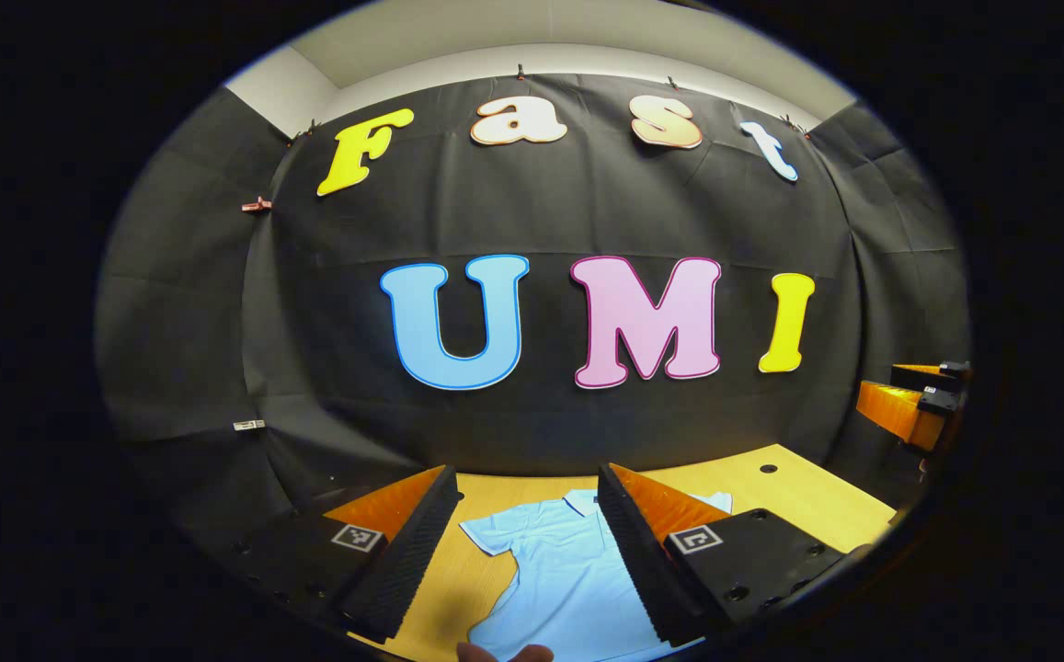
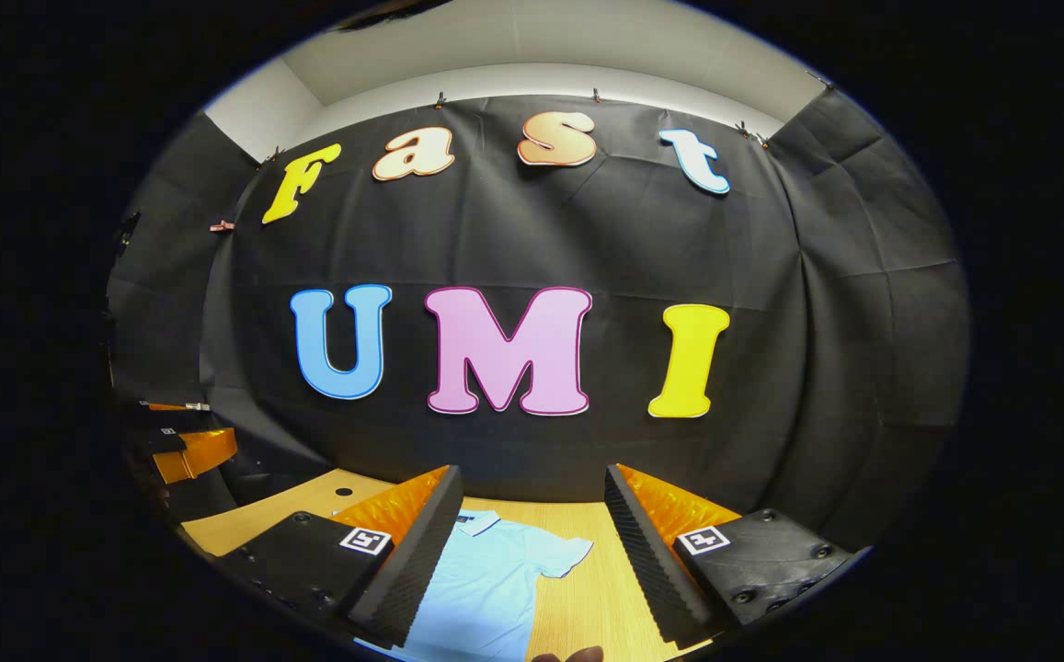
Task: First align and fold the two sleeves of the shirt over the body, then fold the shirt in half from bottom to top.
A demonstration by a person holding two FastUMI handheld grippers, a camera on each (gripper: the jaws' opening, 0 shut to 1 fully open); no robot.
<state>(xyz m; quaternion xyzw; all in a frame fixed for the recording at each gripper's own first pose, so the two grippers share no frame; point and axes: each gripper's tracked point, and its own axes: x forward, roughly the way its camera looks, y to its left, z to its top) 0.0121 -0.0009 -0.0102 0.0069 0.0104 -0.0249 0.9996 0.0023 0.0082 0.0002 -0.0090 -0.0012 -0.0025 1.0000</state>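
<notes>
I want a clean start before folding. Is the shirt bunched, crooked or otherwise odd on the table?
Nothing stands out. The light blue shirt lies flat on the wooden table, collar toward the wall, both short sleeves spread out and unfolded. The left gripper and right gripper are both open above it, holding nothing.

You get even, bright overhead light and sharp focus; fisheye bending curves the edges, and the desk (image 1: 798, 496) shows little shadow.
</notes>
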